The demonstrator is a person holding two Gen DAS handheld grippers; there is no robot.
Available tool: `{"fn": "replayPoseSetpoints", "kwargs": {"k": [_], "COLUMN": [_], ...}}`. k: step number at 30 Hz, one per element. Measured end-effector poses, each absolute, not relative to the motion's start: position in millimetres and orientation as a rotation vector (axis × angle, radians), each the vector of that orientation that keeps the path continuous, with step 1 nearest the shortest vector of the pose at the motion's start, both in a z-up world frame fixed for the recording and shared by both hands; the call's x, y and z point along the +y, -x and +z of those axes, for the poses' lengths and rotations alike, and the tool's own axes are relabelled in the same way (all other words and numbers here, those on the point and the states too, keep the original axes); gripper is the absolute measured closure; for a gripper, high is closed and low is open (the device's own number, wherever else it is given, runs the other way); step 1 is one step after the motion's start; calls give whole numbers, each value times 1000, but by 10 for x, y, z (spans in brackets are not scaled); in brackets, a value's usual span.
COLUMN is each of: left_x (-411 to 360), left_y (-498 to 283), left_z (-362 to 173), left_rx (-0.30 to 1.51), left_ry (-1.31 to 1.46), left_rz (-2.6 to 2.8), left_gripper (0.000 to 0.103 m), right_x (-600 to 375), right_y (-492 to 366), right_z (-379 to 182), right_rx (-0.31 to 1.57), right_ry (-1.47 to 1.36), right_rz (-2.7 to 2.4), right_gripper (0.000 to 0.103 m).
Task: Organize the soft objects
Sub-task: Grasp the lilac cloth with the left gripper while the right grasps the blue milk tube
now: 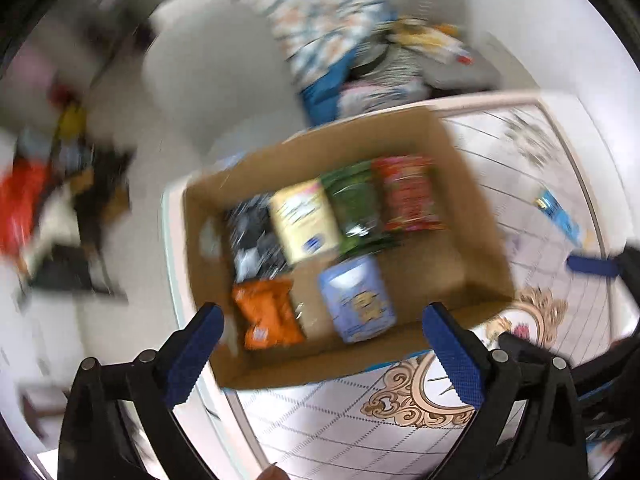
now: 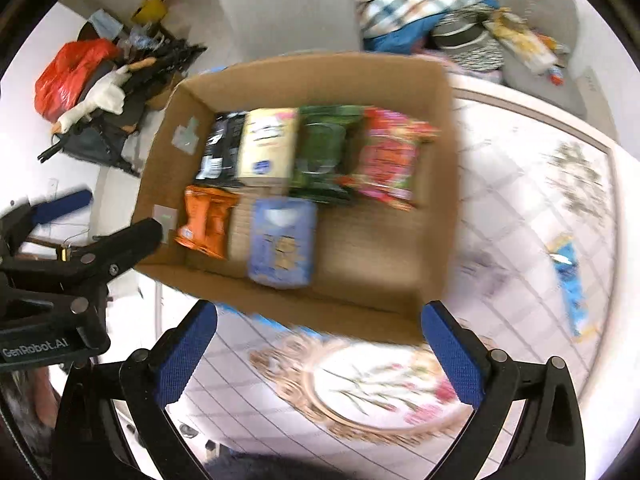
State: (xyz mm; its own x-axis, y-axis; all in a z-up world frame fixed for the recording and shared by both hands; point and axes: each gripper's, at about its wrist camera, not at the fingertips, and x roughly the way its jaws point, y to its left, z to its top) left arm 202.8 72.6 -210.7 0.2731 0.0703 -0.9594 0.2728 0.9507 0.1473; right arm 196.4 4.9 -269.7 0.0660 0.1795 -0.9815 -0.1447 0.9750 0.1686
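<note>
An open cardboard box [image 1: 472, 208] [image 2: 160, 168] stands on a patterned table. Inside lie soft packs: black [image 1: 256, 236] [image 2: 219, 148], cream [image 1: 304, 220] [image 2: 268, 144], green [image 1: 356, 204] [image 2: 320, 152], red [image 1: 408, 194] [image 2: 388, 156], orange [image 1: 268, 312] [image 2: 206, 224] and pale blue [image 1: 358, 300] [image 2: 282, 240]. My left gripper [image 1: 322, 316] is open and empty above the box's near edge. My right gripper [image 2: 320, 316] is open and empty above the box's near wall. A blue packet [image 1: 558, 212] [image 2: 568, 276] lies on the table to the right.
The table [image 1: 520, 168] [image 2: 520, 200] has a tiled cloth with an ornate oval print. Beyond it, a grey chair holds bedding and clothes [image 1: 320, 40] [image 2: 420, 0]. A red bag [image 1: 24, 204] [image 2: 72, 72] lies in floor clutter at the left. Both views are motion-blurred.
</note>
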Motion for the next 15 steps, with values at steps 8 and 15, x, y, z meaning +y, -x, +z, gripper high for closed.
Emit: {"fn": "replayPoseSetpoints", "kwargs": {"k": [8, 15], "left_x": [-912, -1869], "left_y": [-2117, -2182], "left_z": [-2371, -3253], "left_rx": [1245, 1370], "left_ry": [-715, -993], "left_rz": [-352, -488], "left_gripper": [1, 1], "right_x": [-1433, -2365], "right_y": [-1808, -1826], "right_z": [-2479, -2893], "right_rx": [1498, 1565], "right_ry": [-14, 13], "right_rz": [51, -14], "right_gripper": [0, 0]}}
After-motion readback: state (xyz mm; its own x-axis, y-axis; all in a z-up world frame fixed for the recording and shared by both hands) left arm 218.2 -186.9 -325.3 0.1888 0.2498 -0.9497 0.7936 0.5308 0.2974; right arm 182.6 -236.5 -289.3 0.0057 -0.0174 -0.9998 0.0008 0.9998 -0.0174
